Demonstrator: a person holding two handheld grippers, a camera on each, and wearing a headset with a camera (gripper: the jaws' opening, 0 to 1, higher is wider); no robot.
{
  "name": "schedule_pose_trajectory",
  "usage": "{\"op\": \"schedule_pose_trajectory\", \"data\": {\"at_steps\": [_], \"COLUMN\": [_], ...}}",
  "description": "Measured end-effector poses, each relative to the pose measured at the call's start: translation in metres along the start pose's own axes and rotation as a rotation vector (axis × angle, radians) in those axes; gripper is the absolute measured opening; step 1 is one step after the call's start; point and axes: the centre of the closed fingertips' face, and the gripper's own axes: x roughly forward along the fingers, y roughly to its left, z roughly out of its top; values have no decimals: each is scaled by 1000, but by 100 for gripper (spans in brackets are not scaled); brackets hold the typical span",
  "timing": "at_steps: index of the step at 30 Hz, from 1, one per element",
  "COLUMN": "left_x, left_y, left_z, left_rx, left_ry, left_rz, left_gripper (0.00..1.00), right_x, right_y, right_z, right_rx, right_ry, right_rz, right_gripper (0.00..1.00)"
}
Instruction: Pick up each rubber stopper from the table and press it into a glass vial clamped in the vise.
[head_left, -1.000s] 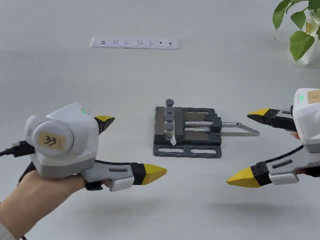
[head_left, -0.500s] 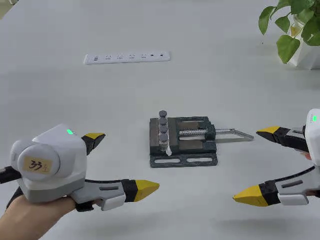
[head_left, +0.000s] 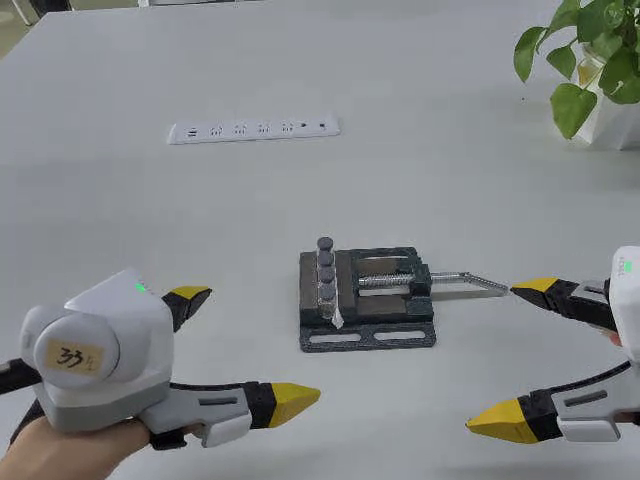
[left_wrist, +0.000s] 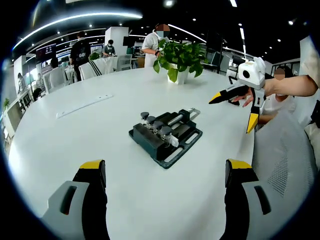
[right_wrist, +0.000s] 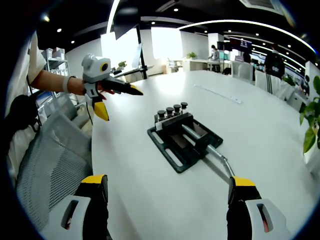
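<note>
The left hand-held gripper (head_left: 245, 345) hovers over the near left part of the bench (head_left: 150, 220), jaws spread wide and holding nothing. Mid-bench sits the vise (head_left: 385, 310), clamping a row of four glass vials (head_left: 327, 292), each topped by a dark rubber stopper (head_left: 325, 243). By the right edge, the right hand-held gripper (head_left: 510, 353) is equally wide open and empty.

A white power strip (head_left: 253, 129) lies flat at the far left, its row of sockets facing up. At the far right stands a leafy green plant (head_left: 585, 50) in a white pot (head_left: 612, 118), some leaves hanging over the pot's rim. On the near side there is a grey mesh chair (right_wrist: 45, 167). Further back in the room several people (left_wrist: 80, 50) stand among white chairs (left_wrist: 56, 77), under long curved ceiling light strips (left_wrist: 85, 19).
</note>
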Motion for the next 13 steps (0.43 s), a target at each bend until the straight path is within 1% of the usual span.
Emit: {"op": "schedule_pose_trajectory", "data": {"at_steps": [5,10,13], "left_x": [-1,0,-1], "left_y": [5,6,6], "left_z": [2,2,3], "left_rx": [-1,4,10], "left_ry": [-2,1,2], "left_rz": [5,13,10], "left_gripper": [99,99,99], "right_x": [-2,-3,-5], "right_y": [-4,-6,-5], "right_z": [1,-1,0], "right_rx": [2,2,12], "right_ry": [-2,0,-10], "right_rz": [-7,-12,-15], "right_gripper": [99,99,99]}}
